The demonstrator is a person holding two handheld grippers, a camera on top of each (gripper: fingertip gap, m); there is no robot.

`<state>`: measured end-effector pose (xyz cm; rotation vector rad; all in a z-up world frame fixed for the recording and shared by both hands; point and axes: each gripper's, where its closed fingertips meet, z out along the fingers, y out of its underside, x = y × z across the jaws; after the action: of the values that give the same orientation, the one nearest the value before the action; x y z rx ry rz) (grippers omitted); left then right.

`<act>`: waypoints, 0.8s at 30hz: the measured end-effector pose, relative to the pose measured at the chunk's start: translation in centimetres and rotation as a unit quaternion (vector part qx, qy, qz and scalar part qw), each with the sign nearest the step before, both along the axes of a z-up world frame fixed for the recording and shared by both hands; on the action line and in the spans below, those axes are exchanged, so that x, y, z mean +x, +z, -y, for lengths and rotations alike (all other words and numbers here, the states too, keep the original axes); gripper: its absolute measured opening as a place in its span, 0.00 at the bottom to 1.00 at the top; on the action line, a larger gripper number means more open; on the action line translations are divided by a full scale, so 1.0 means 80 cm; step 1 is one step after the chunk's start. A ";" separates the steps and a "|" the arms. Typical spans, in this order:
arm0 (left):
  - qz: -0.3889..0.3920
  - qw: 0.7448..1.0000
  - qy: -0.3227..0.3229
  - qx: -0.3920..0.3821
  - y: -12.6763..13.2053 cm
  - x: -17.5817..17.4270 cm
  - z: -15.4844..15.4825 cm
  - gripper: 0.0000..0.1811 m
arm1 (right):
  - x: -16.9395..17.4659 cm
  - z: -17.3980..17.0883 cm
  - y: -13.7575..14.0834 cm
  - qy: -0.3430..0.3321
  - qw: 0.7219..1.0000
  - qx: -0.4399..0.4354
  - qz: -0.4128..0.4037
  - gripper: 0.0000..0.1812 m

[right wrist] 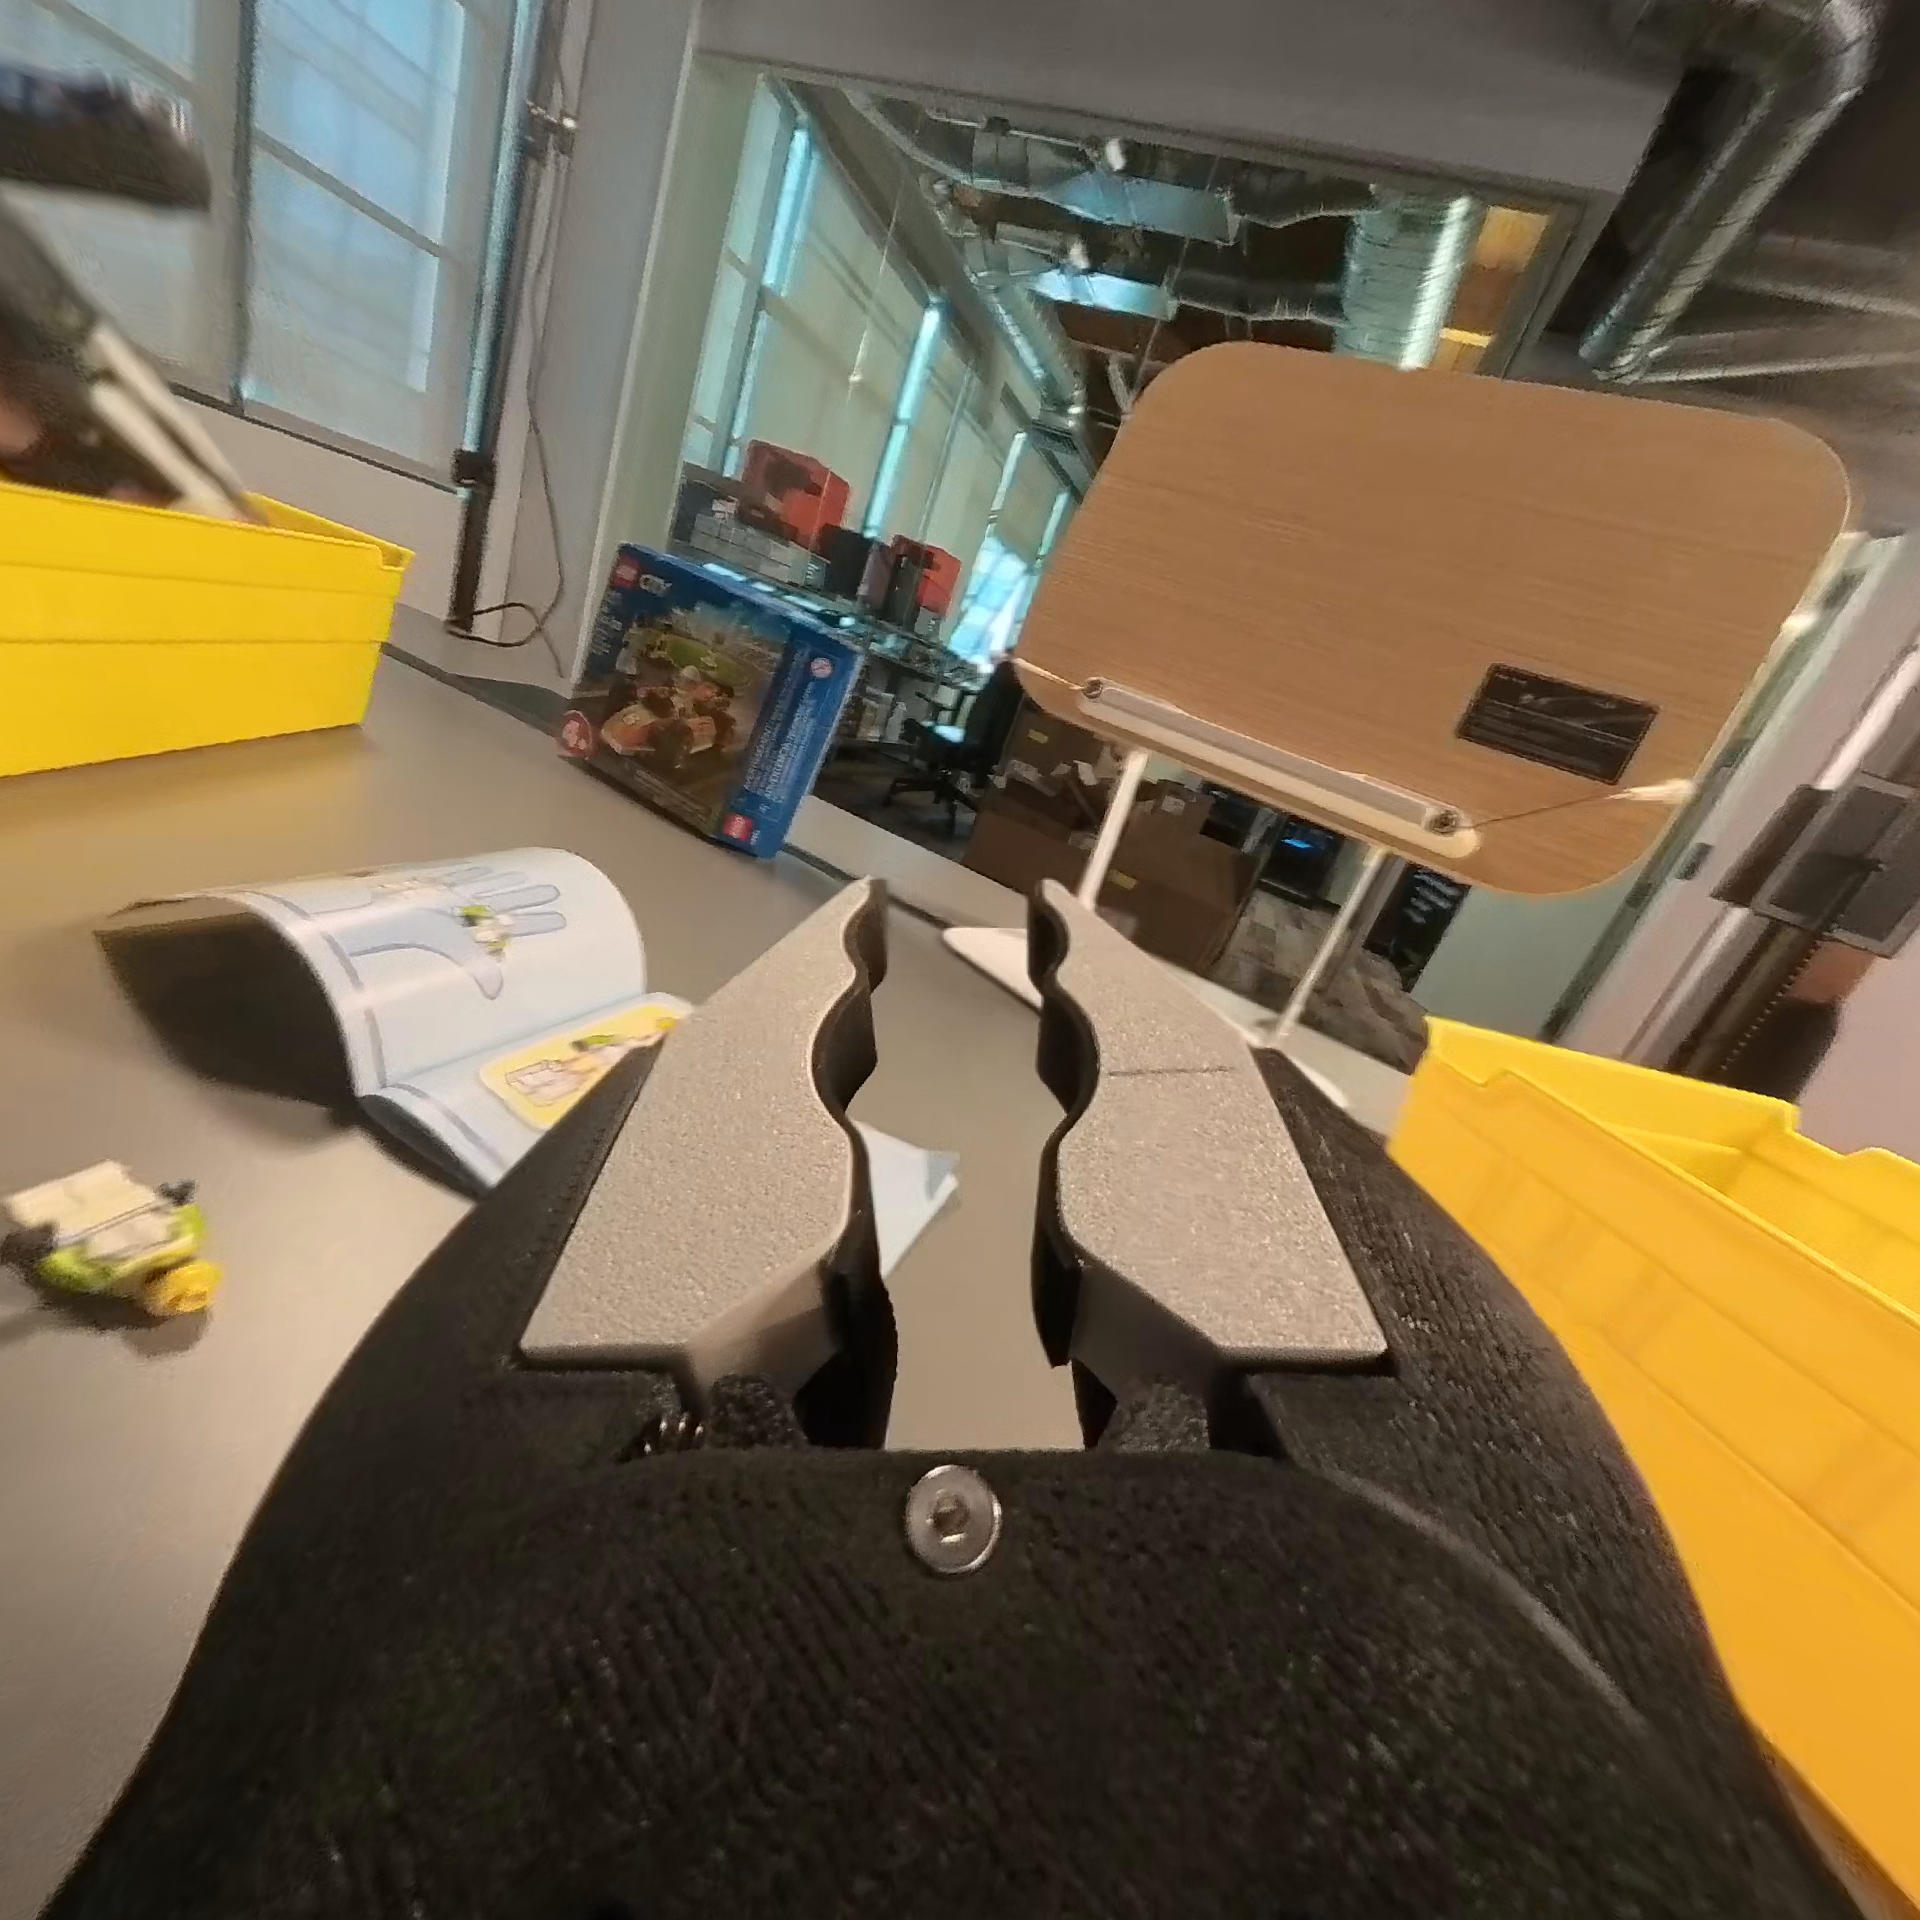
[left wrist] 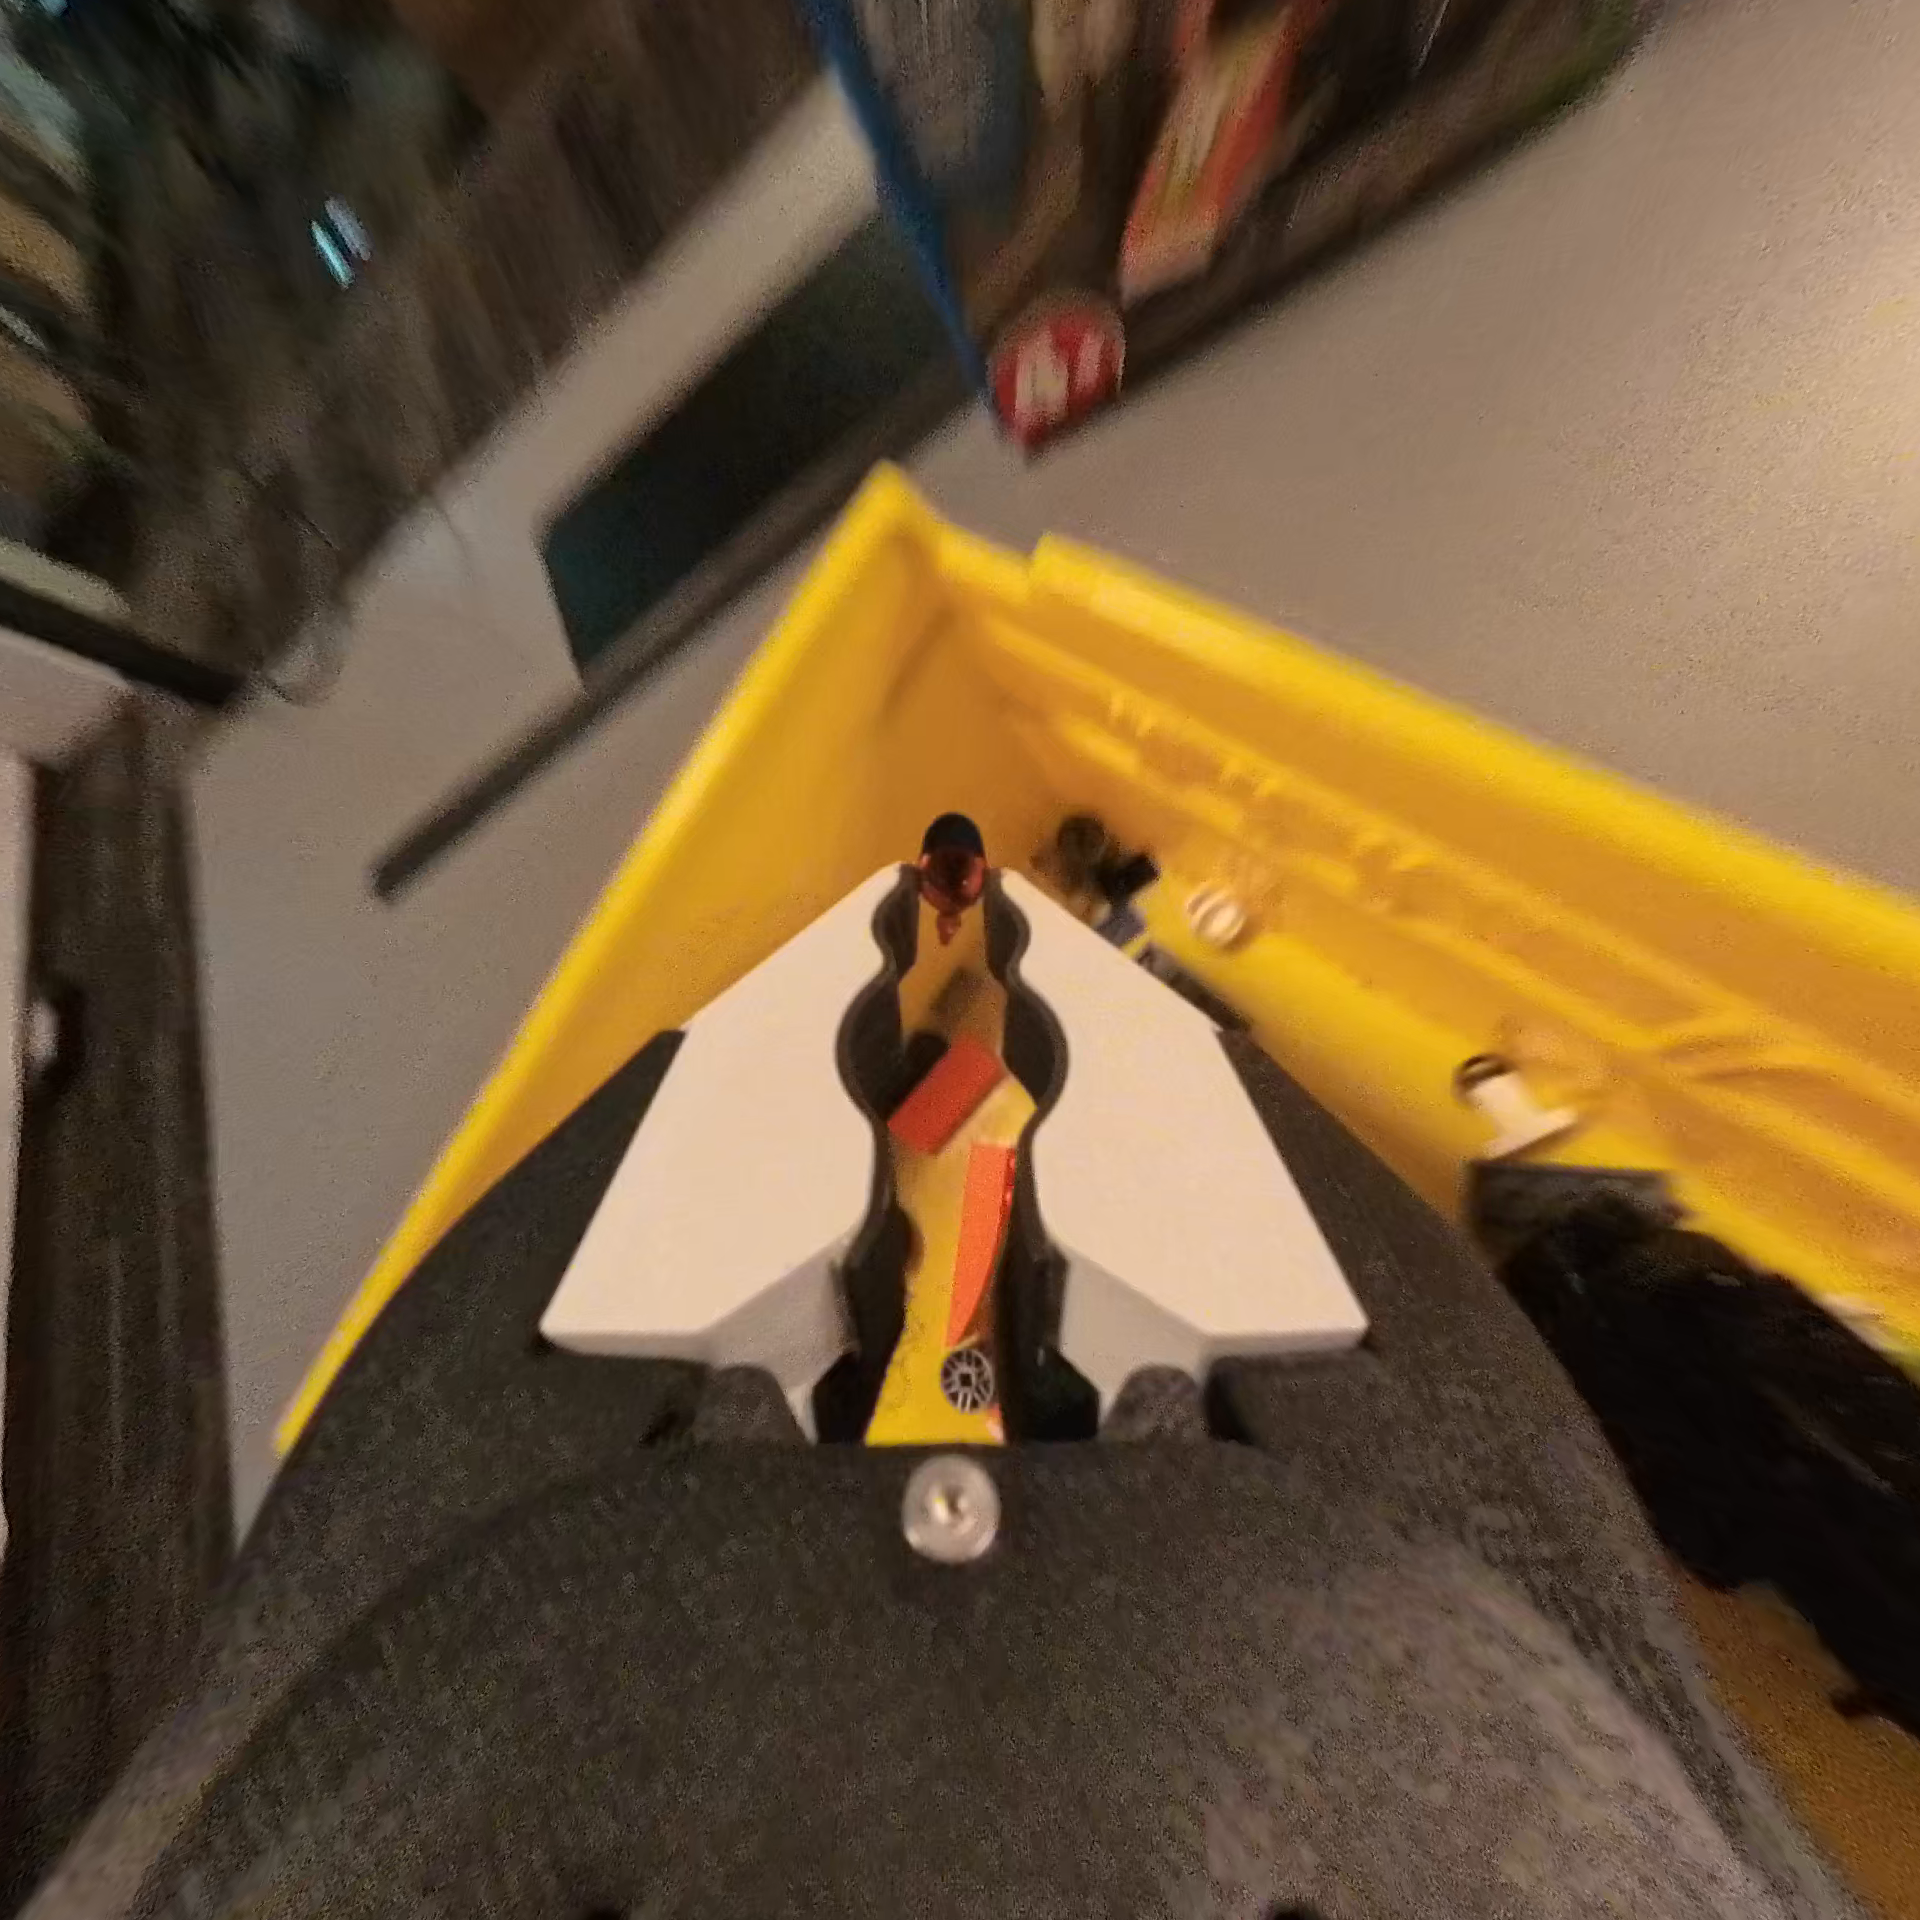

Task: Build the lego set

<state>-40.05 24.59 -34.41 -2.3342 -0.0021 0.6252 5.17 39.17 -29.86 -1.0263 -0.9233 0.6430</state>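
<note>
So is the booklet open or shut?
Open: the booklet lies on the table with its pages spread and curling up.

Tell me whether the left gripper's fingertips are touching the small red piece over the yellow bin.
Touching. In the left wrist view the left gripper has its tips closed on the small red piece, pinched between them above the yellow bin, with no gap visible on either side.

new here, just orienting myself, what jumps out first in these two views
In the left wrist view, the left gripper pinches a small dark red piece at its fingertips over a bright yellow bin of loose parts. In the right wrist view, the right gripper hangs open and empty above the grey table, with an open instruction booklet to its left, a small lime-green model nearer the left edge, and the set's box standing behind.
</note>
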 end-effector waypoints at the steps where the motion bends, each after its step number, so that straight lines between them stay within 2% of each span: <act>1: -0.024 0.998 -0.020 0.046 0.034 0.018 -0.004 0.06 | -0.005 0.006 -0.002 0.018 1.000 -0.006 0.009 0.13; 3: -0.060 0.982 -0.088 0.157 0.107 0.079 -0.011 0.06 | -0.018 0.025 -0.006 0.055 0.998 0.005 0.032 0.13; 5: -0.073 0.944 -0.168 0.274 0.173 0.161 -0.009 0.06 | -0.036 0.050 -0.010 0.103 0.993 0.014 0.056 0.13; 7: -0.098 0.903 -0.226 0.351 0.214 0.234 0.001 0.06 | -0.053 0.078 -0.007 0.181 0.981 -0.030 0.058 0.13; 9: -0.111 0.868 -0.266 0.403 0.229 0.294 0.008 0.06 | -0.063 0.104 0.013 0.268 0.958 -0.097 0.029 0.14; 12: -0.111 0.827 -0.316 0.451 0.224 0.369 0.010 0.06 | -0.067 0.132 0.058 0.391 0.898 -0.202 -0.019 0.13; 14: -0.128 0.813 -0.335 0.459 0.211 0.407 0.006 0.06 | -0.067 0.144 0.087 0.451 0.857 -0.248 -0.032 0.13; 15: -0.142 0.810 -0.336 0.458 0.204 0.421 0.002 0.06 | -0.069 0.147 0.097 0.463 0.847 -0.261 -0.028 0.13; 17: -0.166 0.818 -0.331 0.440 0.186 0.441 -0.009 0.06 | -0.073 0.156 0.106 0.468 0.849 -0.246 0.006 0.13; 21: -0.216 0.827 -0.331 0.399 0.159 0.468 -0.025 0.06 | -0.082 0.162 0.094 0.421 0.887 -0.174 0.072 0.09; 24: -0.246 0.824 -0.348 0.374 0.145 0.485 -0.032 0.06 | -0.082 0.160 0.082 0.420 0.888 -0.168 0.083 0.08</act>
<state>-1.25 27.17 -22.82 -1.2233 0.6861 0.6590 -1.37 26.38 -23.28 -0.9646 -1.4573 1.4977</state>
